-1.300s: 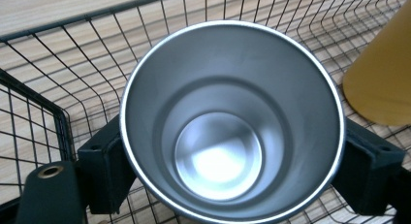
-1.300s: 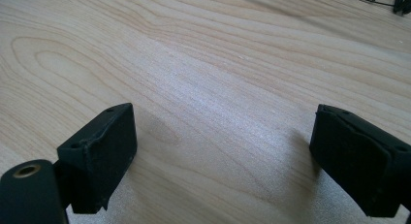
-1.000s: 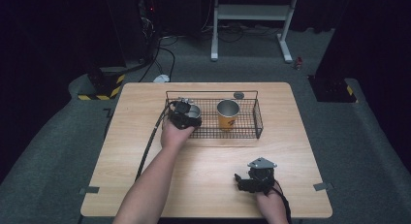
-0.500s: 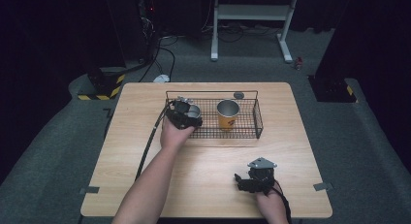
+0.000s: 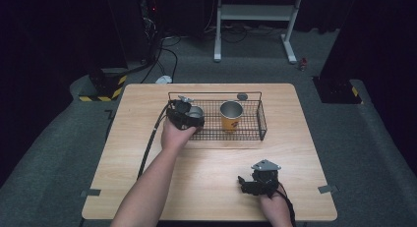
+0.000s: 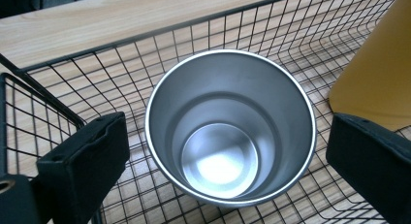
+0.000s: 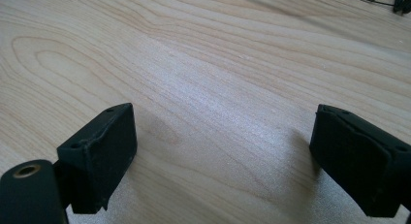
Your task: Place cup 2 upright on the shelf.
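A lab or studio: black curtains (image 5: 54, 35) all around, grey carpet (image 5: 49, 153), cables (image 5: 167, 55) on the floor, hazard tape (image 5: 105, 92), a lone wooden table (image 5: 206, 187).

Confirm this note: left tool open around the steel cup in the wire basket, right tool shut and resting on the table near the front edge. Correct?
One error: the right tool is open, not shut; the right gripper view shows its jaws wide apart over bare table. The rest stands: the left tool is open around the steel cup in the wire basket.
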A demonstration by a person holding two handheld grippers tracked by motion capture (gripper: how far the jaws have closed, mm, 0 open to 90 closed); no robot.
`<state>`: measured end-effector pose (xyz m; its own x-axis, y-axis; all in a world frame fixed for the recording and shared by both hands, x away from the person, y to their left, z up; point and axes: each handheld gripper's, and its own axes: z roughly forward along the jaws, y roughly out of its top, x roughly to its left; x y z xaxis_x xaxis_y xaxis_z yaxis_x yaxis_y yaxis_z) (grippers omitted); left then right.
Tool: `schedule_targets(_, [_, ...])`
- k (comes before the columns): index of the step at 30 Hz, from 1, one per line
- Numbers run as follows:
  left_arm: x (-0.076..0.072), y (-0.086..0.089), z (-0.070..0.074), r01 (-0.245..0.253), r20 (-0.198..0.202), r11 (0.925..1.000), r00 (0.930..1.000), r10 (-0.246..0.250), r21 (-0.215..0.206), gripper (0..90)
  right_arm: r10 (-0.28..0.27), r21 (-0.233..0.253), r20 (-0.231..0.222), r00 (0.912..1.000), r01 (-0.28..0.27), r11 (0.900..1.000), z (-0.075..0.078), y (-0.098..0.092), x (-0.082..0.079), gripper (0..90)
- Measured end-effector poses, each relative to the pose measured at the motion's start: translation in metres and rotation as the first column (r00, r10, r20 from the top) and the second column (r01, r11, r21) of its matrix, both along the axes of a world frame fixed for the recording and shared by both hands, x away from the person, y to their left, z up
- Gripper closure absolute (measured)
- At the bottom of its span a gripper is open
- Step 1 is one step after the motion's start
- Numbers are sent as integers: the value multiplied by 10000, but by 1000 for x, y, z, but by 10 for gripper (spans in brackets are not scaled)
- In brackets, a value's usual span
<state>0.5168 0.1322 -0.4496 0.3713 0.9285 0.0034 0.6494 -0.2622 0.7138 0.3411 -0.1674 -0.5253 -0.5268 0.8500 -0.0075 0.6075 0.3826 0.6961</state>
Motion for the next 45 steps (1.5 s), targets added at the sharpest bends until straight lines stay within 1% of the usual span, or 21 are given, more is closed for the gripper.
schedule_targets(6, [-4,3,7,37,204,9998,9998,-32,-212,24,7,-9,3,10000,-7,10000,0,0,0,97])
schedule_targets(7, [-5,4,8,77,249,9998,9997,-72,-191,24,8,-10,2,10000,-8,10000,0,0,0,97])
schedule_targets(10, [-8,5,11,176,315,9991,9994,-163,-398,25,-2,3,1,10000,2,10000,0,0,0,97])
schedule_targets(11, [-9,6,12,190,423,9987,9990,-171,-467,25,0,0,1,10000,0,10000,0,0,0,97])
schedule_targets(13, [-12,7,13,234,496,9976,9986,-202,-645,25,-2,1,1,10000,2,10000,0,0,0,97])
schedule_targets(17, [-18,11,14,486,630,9942,9971,-426,-956,32,8,-10,3,10000,-8,10000,0,0,0,97])
schedule_targets(25, [-35,22,15,783,865,9894,9939,-680,-1225,32,3,-13,10,10000,-3,10000,0,0,0,97])
schedule_targets(26, [-37,23,15,823,858,9880,9938,-714,-1310,32,21,-15,26,10000,-21,10000,0,0,0,97])
schedule_targets(27, [-40,26,15,891,887,9877,9930,-781,-1288,32,22,-15,27,10000,-22,10000,0,0,0,97])
schedule_targets(28, [-42,27,14,894,858,9857,9933,-776,-1431,33,17,-9,34,10000,-17,10000,0,0,0,97])
schedule_targets(33, [-56,35,14,1121,811,9837,9915,-1014,-1407,39,17,-5,32,10000,-17,10000,0,0,0,97])
schedule_targets(34, [-59,36,14,1169,794,9818,9912,-1060,-1497,39,14,-2,31,10000,-14,10000,0,0,0,97])
schedule_targets(37, [-69,42,14,1374,856,9803,9883,-1261,-1420,42,10,2,26,10000,-10,10000,0,0,0,97])
schedule_targets(41, [-84,48,13,1581,1027,9766,9842,-1441,-1455,42,10,0,25,10000,-10,10000,0,0,0,97])
schedule_targets(45, [-99,55,10,1805,1054,9719,9805,-1658,-1510,45,10,-1,28,10000,-10,10000,0,0,0,97])
